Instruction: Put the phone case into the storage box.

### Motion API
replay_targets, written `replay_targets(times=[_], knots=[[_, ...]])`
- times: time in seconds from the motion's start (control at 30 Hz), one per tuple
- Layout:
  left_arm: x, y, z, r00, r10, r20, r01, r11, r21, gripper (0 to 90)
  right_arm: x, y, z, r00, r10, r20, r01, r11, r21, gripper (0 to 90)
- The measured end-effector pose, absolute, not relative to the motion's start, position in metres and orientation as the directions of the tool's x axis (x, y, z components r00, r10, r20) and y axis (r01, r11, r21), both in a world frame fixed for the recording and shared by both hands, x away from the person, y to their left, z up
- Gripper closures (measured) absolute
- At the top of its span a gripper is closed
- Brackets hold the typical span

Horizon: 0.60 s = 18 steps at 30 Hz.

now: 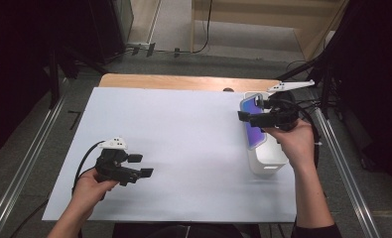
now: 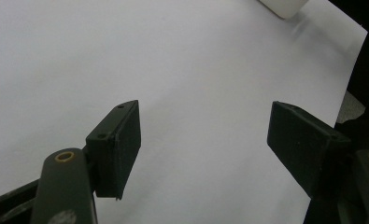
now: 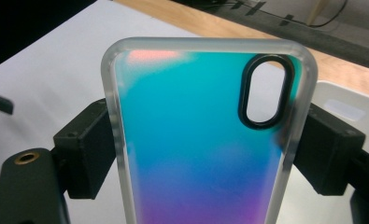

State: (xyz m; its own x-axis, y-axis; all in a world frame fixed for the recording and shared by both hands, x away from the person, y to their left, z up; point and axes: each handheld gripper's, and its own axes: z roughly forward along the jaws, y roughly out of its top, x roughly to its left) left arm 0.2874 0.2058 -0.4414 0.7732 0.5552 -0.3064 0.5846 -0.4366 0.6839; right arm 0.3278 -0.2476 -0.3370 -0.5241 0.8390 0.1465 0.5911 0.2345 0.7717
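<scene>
Right gripper (image 1: pixel 255 118): jaws pinching long edges of phone case (image 3: pixel 205 135), case upright between pads, above white bin (image 1: pixel 268 161). Left gripper (image 1: pixel 140 166): jaws spread, nothing between, over white sheet (image 1: pixel 183 148).

A teal-to-blue-to-purple gradient was seen on the phone case (image 3: pixel 205 149), frosted-edged; white was noted on the sheet (image 1: pixel 183 148) and bin (image 1: pixel 269 161).
</scene>
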Motion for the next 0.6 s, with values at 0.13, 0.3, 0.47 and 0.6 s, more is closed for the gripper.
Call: replay_targets(times=[0.13, 0.3, 0.47, 0.6], knots=[[0.286, 0.208, -0.442, 0.770, 0.560, -0.305, 0.587, -0.436, 0.682, 25.8, 0.332, -0.254, -0.338, -0.492, 0.858, 0.150, 0.591, 0.203, 0.781, 15.2], [0.284, 0.209, -0.442, 0.767, 0.568, -0.298, 0.589, -0.439, 0.678, 25.8, 0.337, -0.258, -0.339, -0.469, 0.871, 0.150, 0.588, 0.181, 0.788, 15.1], [0.281, 0.211, -0.442, 0.761, 0.572, -0.305, 0.590, -0.418, 0.691, 25.8, 0.344, -0.261, -0.342, -0.441, 0.887, 0.141, 0.590, 0.168, 0.790, 15.1], [0.280, 0.214, -0.442, 0.756, 0.578, -0.306, 0.591, -0.405, 0.697, 25.8, 0.348, -0.264, -0.342, -0.423, 0.894, 0.149, 0.585, 0.143, 0.799, 15.2]])
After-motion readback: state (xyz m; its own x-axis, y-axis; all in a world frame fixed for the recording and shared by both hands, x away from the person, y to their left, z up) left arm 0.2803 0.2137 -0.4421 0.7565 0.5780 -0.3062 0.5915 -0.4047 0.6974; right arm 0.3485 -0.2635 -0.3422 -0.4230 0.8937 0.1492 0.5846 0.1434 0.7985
